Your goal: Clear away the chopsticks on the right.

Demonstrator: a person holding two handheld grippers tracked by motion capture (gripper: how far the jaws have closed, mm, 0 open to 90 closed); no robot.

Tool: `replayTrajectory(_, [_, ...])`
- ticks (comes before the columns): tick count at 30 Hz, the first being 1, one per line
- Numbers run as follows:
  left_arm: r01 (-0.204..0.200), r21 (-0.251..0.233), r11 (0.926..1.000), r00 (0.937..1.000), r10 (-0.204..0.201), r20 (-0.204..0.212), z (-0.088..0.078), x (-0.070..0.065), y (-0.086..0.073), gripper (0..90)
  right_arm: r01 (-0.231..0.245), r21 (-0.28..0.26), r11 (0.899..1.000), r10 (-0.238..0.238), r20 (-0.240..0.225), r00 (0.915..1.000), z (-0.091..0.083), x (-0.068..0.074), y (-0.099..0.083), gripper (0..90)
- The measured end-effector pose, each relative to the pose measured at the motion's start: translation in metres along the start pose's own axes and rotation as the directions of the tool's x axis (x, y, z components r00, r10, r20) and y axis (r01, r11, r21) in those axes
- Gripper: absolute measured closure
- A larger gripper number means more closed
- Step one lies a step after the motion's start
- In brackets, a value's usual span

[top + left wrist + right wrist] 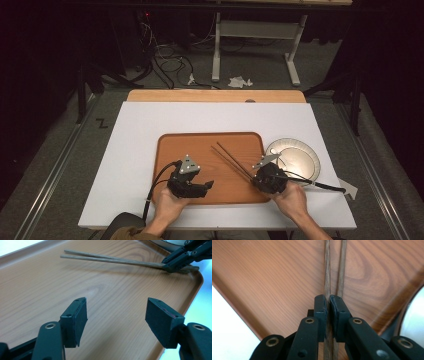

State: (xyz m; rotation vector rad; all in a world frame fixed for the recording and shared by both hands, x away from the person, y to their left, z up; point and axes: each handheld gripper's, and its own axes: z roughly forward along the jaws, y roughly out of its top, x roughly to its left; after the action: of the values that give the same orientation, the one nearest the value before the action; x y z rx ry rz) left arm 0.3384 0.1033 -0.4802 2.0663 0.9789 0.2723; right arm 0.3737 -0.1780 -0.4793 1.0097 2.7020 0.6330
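On the wooden tray, the right tongs grip the chopsticks; the left tongs stand open above the tray. No readable writing.

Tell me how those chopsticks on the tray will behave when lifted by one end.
The chopsticks look like thin wood, so probably stiff and light. The right gripper pinches them near one end, so the long free ends may sag or scissor apart. Being slim and rounded, they could roll on the smooth tray if dropped.

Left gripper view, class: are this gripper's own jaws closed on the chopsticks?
No, the left gripper stands open over the bare tray, and the chopsticks lie farther off.
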Motion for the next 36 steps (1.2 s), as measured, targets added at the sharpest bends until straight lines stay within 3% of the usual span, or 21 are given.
replayTrajectory(26, [0.000, -0.008, 1.0000, 1.0000, 0.000, -0.004, -0.0023, 0.0000, -0.0002, 33.7, -0.007, -0.008, 1.000, 0.007, 0.005, 1.0000, 0.0078, 0.0018, 0.0011, 83.9])
replayTrajectory(36, [-0.003, -0.006, 1.0000, 1.0000, 0.003, -0.002, -0.0023, -0.0004, -0.0002, 33.7, 0.010, -0.009, 1.000, -0.010, 0.017, 0.9998, 0.0075, 0.0022, 0.0006, 82.1])
